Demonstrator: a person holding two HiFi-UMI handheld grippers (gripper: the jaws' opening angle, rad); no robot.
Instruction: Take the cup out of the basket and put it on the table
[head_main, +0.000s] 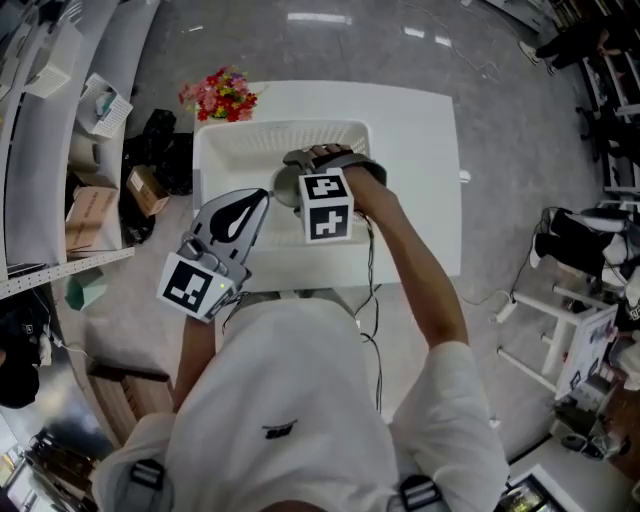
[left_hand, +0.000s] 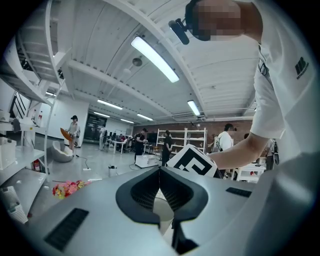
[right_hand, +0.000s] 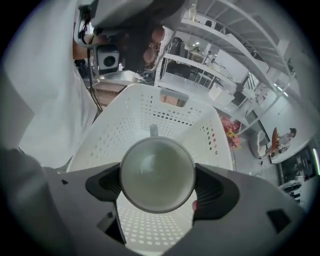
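Our white tabletop (head_main: 425, 150) carries the perforated basket (head_main: 225, 150), whose near wall is hidden behind our arms in the head view. Our right hand-held gripper (right_hand: 157, 186) pinches the cup (right_hand: 156, 167) over the basket's inside; whether the cup touches the floor we cannot tell. Our left hand-held gripper (left_hand: 160, 172) is pressed together, empty.

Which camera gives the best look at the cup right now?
The right gripper view: the cup fills its centre, mouth toward the camera, clamped in the right tongs. The head view shows only a sliver beside the marker cube; the left gripper view shows none clearly.
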